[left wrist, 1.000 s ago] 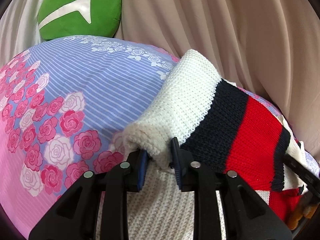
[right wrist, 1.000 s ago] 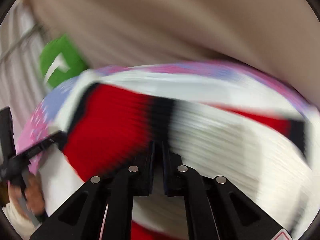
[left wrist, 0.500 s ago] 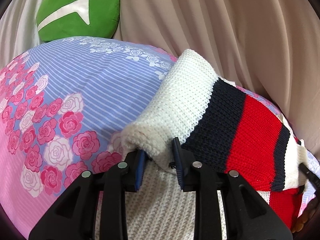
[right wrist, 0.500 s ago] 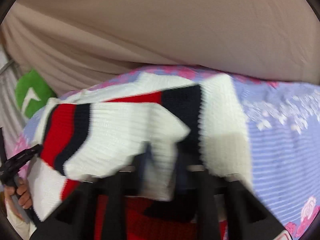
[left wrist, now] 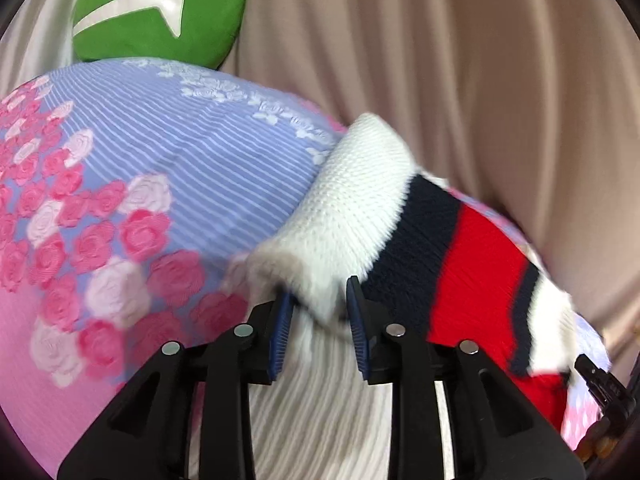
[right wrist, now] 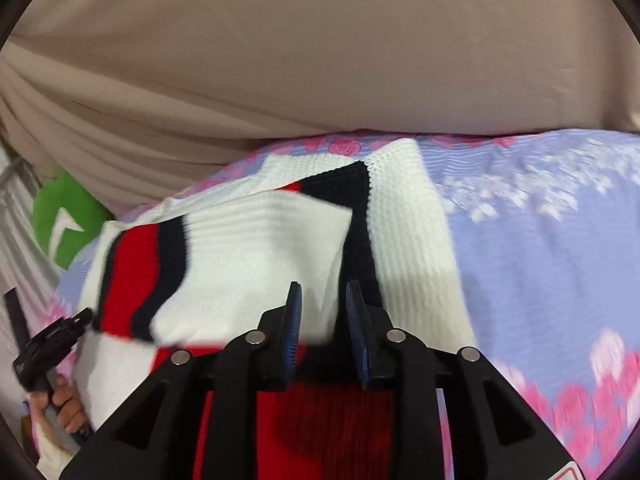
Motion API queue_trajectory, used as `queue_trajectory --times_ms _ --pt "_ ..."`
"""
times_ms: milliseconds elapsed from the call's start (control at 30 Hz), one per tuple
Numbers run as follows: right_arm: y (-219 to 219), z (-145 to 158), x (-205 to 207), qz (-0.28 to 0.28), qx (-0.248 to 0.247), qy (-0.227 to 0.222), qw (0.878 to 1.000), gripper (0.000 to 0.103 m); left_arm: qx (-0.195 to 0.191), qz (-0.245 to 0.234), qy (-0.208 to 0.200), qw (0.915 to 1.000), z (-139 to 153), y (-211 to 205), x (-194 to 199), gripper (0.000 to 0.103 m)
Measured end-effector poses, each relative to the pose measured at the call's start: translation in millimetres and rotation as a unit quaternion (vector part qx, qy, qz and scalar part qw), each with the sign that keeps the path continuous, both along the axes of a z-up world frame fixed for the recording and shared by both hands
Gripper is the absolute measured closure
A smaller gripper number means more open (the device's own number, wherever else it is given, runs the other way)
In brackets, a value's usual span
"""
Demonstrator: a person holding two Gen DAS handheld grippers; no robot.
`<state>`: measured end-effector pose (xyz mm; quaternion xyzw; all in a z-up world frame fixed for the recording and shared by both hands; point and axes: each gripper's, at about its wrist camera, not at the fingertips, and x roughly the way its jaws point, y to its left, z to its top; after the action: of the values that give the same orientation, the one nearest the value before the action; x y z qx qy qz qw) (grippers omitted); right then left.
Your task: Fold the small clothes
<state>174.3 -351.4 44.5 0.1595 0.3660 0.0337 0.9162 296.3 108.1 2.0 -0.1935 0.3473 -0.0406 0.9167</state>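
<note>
A small knit sweater (left wrist: 360,216), white with navy and red stripes, lies on the floral bedsheet (left wrist: 160,184). In the left wrist view one sleeve is folded across the body, and my left gripper (left wrist: 320,320) stands open with the white cuff between its jaws. In the right wrist view the sweater (right wrist: 248,264) shows both sleeves folded over it. My right gripper (right wrist: 322,320) is open over the sweater's edge, with white knit between its jaws but not pinched.
A green cushion (left wrist: 160,12) sits at the bed's far left, and also shows in the right wrist view (right wrist: 64,224). Beige curtain (left wrist: 460,80) hangs behind the bed. The other gripper's tip shows at the far right (left wrist: 600,380).
My right gripper has opened and let go of the sleeve, which now lies folded across the sweater. My left gripper has opened wider around the white cuff.
</note>
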Motion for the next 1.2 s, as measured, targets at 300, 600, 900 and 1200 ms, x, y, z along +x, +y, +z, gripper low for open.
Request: queue_trajectory --times_ms 300,600,900,1200 --pt "-13 -31 -238 0.026 0.027 0.054 0.998 0.048 0.053 -0.073 0.048 0.9948 -2 45 -163 0.037" --pt "7 -62 -279 0.011 0.099 0.048 0.994 0.033 -0.001 -0.116 0.081 0.9899 -21 29 -230 0.029" --pt "32 -64 -241 0.017 0.143 0.049 0.988 0.057 -0.037 -0.121 0.08 0.9888 -26 18 -227 0.08" --pt "26 -9 -293 0.053 0.168 -0.063 0.982 0.096 -0.054 -0.14 -0.012 0.9886 37 28 -282 0.097"
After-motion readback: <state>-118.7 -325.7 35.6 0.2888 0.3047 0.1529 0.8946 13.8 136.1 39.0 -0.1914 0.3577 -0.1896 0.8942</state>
